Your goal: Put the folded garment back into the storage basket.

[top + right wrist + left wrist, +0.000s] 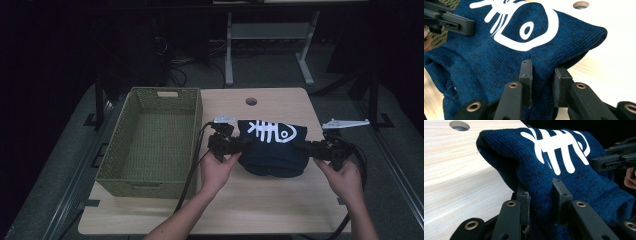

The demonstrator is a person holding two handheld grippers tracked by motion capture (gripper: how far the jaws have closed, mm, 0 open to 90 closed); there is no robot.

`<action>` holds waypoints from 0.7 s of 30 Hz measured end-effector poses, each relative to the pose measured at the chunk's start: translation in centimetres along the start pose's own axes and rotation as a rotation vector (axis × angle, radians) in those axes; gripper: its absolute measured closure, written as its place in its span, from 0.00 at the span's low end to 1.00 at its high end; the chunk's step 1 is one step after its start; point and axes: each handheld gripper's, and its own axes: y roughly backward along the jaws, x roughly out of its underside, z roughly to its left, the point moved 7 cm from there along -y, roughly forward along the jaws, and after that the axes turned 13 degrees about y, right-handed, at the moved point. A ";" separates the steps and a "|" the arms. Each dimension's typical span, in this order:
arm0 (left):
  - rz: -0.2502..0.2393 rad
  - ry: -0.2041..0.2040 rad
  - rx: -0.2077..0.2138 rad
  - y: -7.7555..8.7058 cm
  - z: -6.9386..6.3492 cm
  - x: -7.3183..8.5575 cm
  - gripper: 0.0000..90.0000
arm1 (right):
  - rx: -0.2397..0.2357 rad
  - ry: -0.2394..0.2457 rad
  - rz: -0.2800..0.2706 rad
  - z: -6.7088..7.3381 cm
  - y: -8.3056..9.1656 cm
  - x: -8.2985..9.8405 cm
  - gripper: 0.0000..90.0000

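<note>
The left gripper [541, 195] has its jaws clamped on a fold of the blue knit garment [564, 177], the cloth bunched between the two black pads. The right gripper [543, 77] is pinched on the opposite edge in the same way — fabric pressed tight between its pads. In the high view the left gripper [239, 145] sits at the garment's nine o'clock side and the right gripper [304, 148] at its three o'clock side, each held in a hand [216, 172]. The garment [272, 150] hangs between them, white fish-skeleton print [270, 131] facing up; it seems lifted a little off the wooden table [270, 205], though the dim light makes that hard to judge. A woven green basket [150, 186] stands at nine o'clock — near the left gripper.
</note>
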 end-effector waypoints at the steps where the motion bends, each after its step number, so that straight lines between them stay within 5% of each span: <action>1: 0.000 0.001 0.002 0.1 0.0 -0.1 0.79 | -0.001 -0.004 0.002 0.1 0.0 -0.2 0.80; 21: 0.004 0.026 0.026 3.9 1.2 -2.2 0.79 | -0.060 0.011 -0.048 2.0 0.0 -4.2 0.81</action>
